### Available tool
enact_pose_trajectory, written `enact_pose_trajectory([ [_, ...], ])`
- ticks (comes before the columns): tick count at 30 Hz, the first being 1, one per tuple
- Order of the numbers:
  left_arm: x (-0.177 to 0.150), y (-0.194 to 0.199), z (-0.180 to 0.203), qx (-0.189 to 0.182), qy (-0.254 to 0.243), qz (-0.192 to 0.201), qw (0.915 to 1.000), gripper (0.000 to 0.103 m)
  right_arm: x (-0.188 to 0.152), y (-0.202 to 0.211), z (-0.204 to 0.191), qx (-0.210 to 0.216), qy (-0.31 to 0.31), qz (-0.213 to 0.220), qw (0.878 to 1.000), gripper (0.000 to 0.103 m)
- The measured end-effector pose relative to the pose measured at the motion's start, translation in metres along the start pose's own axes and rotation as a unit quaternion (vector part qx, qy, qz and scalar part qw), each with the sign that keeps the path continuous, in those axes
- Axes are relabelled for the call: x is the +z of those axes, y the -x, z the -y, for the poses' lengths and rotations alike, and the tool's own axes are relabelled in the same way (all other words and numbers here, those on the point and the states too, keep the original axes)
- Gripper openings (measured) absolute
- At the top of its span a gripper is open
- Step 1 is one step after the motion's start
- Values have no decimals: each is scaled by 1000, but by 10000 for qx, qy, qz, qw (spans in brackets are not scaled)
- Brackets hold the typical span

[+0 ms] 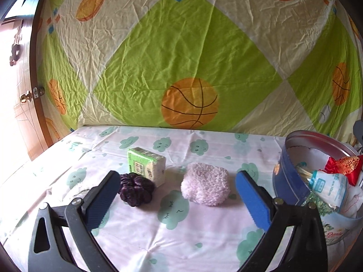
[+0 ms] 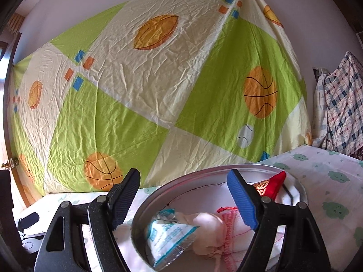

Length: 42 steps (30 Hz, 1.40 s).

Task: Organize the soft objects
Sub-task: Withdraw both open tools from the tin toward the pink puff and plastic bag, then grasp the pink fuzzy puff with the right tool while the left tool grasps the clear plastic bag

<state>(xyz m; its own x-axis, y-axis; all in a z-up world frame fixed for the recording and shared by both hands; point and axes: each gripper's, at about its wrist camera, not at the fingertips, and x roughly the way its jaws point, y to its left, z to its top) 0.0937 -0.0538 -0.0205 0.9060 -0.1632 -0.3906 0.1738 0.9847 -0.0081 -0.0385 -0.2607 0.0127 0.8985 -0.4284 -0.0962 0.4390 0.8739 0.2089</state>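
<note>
In the left wrist view a fluffy pale pink pad (image 1: 205,185), a dark purple scrunchie (image 1: 136,189) and a green-and-white tissue pack (image 1: 147,165) lie on the cloud-print sheet. My left gripper (image 1: 178,181) is open and empty, just in front of the pad and scrunchie. A round blue tin (image 1: 292,181) at the right holds a cotton-swab bag (image 1: 329,187) and a red pouch (image 1: 344,163). My right gripper (image 2: 183,181) is open and empty above the tin (image 2: 145,201), over the swab bag (image 2: 170,238), a white pouch (image 2: 208,231) and the red pouch (image 2: 275,184).
A green and cream basketball-print sheet (image 1: 181,56) hangs behind the bed. A wooden door with a brass knob (image 1: 27,96) is at the left. A plaid cloth (image 2: 338,108) hangs at the right. A dark device (image 2: 27,222) lies at the left of the right wrist view.
</note>
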Motion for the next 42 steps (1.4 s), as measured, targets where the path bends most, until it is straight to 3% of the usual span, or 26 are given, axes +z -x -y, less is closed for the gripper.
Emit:
enact_pose_trajectory([
  [14, -2, -31, -88, 416, 441, -610, 9963, 103, -16, -12, -58, 375, 166, -387, 9984, 81],
  [29, -14, -68, -151, 640, 633, -1491, 9847, 103, -39, -43, -125, 853, 475, -1244, 9874, 81],
  [42, -26, -99, -153, 507, 525, -2311, 9702, 102, -67, -107, -174, 877, 780, -2649, 9571, 81],
])
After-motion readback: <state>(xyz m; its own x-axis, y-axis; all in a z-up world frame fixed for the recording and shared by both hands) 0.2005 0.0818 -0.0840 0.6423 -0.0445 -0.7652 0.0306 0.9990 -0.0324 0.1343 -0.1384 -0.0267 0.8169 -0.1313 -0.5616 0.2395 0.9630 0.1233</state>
